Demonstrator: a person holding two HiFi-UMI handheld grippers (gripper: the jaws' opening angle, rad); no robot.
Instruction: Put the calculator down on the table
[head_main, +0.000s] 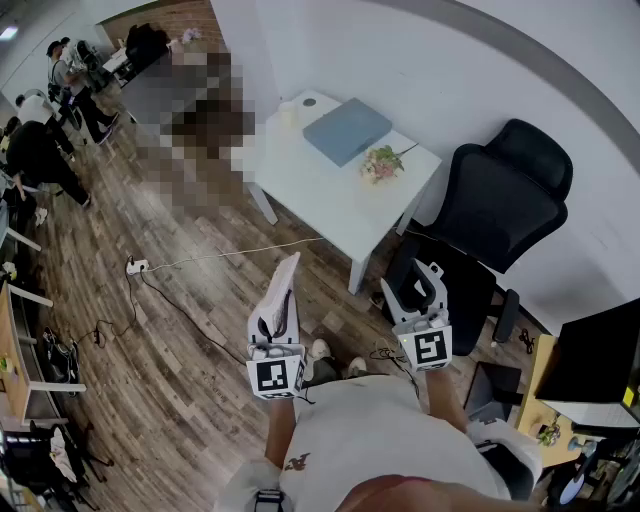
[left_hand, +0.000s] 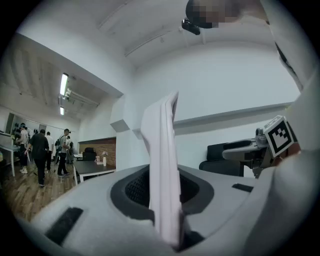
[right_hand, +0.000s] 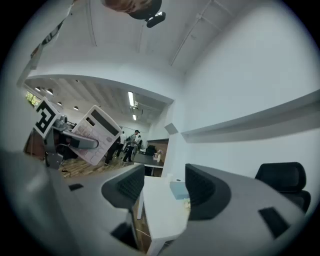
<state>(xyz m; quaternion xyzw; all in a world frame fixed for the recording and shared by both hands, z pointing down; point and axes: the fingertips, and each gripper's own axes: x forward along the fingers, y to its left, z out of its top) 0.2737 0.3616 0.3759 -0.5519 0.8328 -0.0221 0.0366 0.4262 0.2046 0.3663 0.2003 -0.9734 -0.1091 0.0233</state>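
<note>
The left claw (head_main: 273, 328) is closed narrowly on the calculator (head_main: 281, 295), its two jaws pressing the flat faces of the lower end. The white slab stands on edge and sticks out well beyond the jaw tips. In the left gripper view it shows as a thin pale edge rising from the middle of the jaws. In the right gripper view it shows tilted, with its keys and dark display facing the right claw (head_main: 416, 292). The right claw is just beside the left, level with it, its jaws standing well apart with nothing held between them. Both claws are in the air over the wooden floor (head_main: 180, 340), so the calculator is off the table (head_main: 330, 205). The white table stands ahead of both claws and well apart from them. On it lie a blue-grey pad (head_main: 347, 130), a small bunch of flowers (head_main: 382, 163) and a white roll (head_main: 290, 112). A black office chair (head_main: 505, 195) stands ahead and to the right of the right claw.
</note>
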